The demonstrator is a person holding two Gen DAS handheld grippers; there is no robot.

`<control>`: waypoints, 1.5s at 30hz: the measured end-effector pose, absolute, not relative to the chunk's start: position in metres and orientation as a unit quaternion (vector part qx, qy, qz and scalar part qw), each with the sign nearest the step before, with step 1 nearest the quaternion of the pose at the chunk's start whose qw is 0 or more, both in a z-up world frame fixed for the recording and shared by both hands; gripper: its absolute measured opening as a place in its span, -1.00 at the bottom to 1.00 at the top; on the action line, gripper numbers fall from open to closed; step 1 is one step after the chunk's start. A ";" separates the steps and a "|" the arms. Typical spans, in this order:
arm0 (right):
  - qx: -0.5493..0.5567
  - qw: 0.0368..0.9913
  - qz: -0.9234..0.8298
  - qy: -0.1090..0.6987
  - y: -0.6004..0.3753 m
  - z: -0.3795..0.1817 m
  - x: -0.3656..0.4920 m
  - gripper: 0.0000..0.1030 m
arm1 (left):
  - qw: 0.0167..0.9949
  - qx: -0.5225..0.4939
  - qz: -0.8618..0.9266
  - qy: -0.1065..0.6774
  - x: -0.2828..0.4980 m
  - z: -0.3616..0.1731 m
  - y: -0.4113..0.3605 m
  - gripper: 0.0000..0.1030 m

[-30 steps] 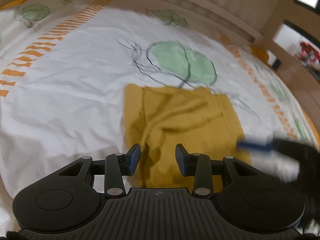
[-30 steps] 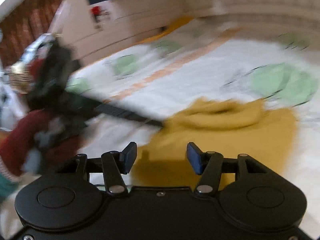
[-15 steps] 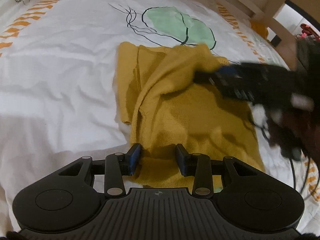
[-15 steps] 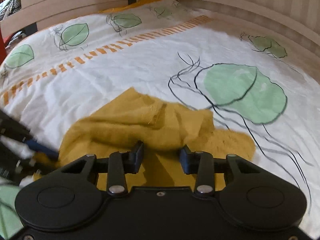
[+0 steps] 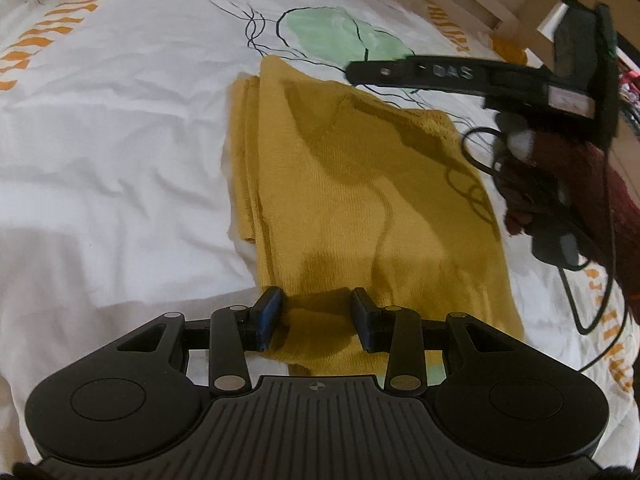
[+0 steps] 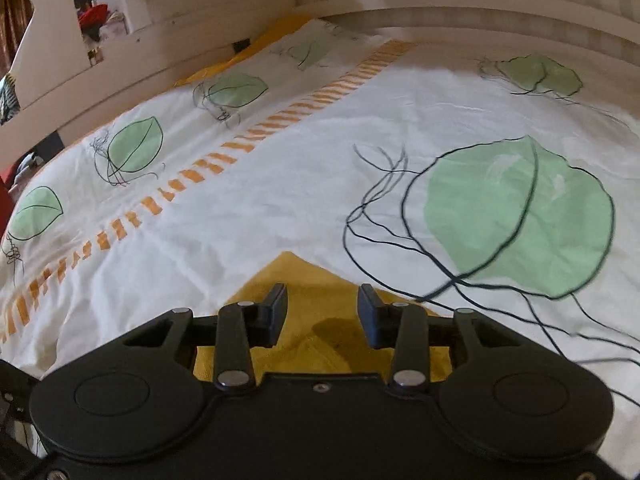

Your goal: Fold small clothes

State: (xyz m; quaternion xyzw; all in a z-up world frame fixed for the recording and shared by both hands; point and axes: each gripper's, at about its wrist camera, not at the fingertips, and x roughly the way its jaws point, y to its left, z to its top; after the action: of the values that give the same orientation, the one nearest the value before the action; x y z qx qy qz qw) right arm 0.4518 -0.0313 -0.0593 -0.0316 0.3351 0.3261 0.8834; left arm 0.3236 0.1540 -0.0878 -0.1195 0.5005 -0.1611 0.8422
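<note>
Across the left wrist view, our left gripper (image 5: 316, 318) sits low over the near hem of the yellow garment (image 5: 360, 200), which lies folded on the white bedspread (image 5: 100, 152). Its 2 fingers stand part-way apart with a raised bunch of hem between them; we cannot tell whether the pads actually press the cloth. Along the garment's left side, several layers are stacked edge on edge. The right gripper (image 5: 356, 72) reaches in from the right, above the garment's far corner, with a sleeve (image 5: 616, 184) and a black cable (image 5: 592, 280) behind it.

From the right wrist view, our right gripper (image 6: 322, 312) hovers over a yellow corner of the garment (image 6: 296, 272). Its jaws have just been closing but now stand spread, and nothing is pinched between them; the cloth lies flat underneath. Green leaf prints (image 6: 516, 216) and an orange dashed stripe (image 6: 224, 160) mark the bedspread beyond.

We judge the garment to be a light, soft knit: limp, apt to sag and slide on itself, not fragile. It is best taken at a corner or hem, pinching all layers together so the fold does not slip apart.
</note>
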 end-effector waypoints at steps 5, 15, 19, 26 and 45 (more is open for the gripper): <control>-0.021 0.895 0.287 0.340 -0.067 -0.063 0.426 -0.01 | 0.833 -0.117 -0.196 0.504 0.320 -0.087 0.157 -0.28; -0.005 0.915 0.251 0.316 -0.126 -0.056 0.326 0.14 | 0.872 -0.228 -0.120 0.417 0.305 -0.061 0.205 -0.29; -0.044 0.915 0.264 0.300 -0.118 -0.057 0.284 0.14 | 0.859 -0.200 -0.123 0.455 0.291 -0.072 0.192 -0.29; -0.204 0.894 0.317 0.244 -0.063 -0.066 0.240 0.12 | 0.852 -0.185 -0.146 0.467 0.256 -0.079 0.186 -0.29; -0.314 0.868 0.314 0.223 -0.045 -0.078 0.235 -0.84 | 0.877 -0.198 -0.127 0.419 0.242 -0.078 0.191 -0.29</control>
State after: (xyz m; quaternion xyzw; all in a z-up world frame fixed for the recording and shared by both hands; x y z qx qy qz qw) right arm 0.2345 -0.0450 -0.0784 -0.3143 0.2228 0.3136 0.8679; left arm 0.2421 0.1908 -0.0776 -0.1983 0.4188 -0.1273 0.8770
